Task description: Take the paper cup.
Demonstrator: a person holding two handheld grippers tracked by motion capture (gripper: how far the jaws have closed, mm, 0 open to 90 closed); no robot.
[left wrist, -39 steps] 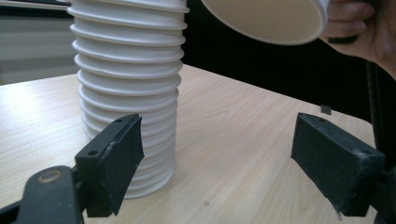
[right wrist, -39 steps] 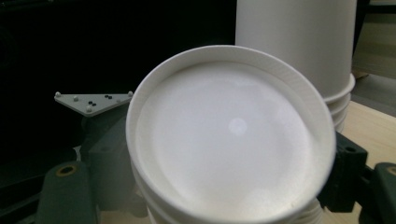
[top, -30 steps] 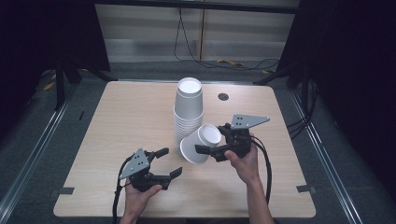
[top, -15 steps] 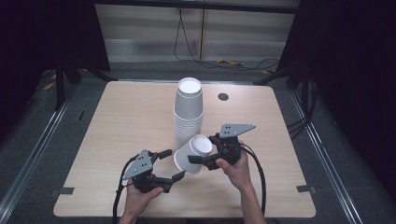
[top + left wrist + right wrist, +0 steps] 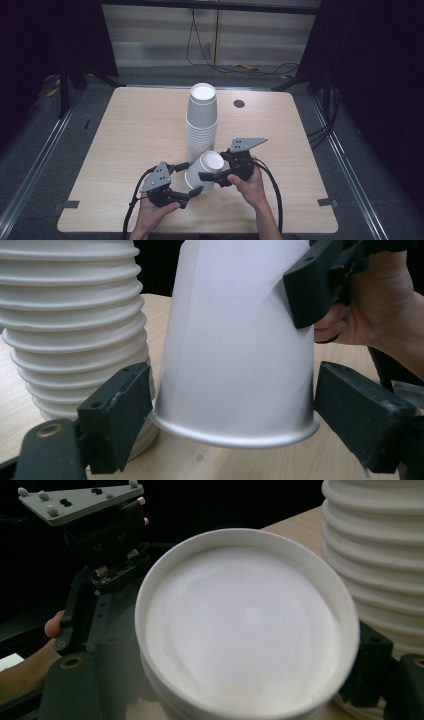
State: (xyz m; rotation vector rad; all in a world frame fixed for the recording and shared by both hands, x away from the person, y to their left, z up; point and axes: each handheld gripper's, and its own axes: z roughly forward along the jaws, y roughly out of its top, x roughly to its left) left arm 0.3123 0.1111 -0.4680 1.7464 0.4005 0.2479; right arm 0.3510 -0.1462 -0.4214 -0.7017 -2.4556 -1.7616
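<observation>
White cup point(image 5: 206, 171) clamped by right gripper point(image 5: 218, 176)

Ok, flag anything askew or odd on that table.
One loose cup is tilted upside down off the table, held by the right gripper beside the upright stack, its rim between the left gripper's jaws. No spill or damage visible.
</observation>
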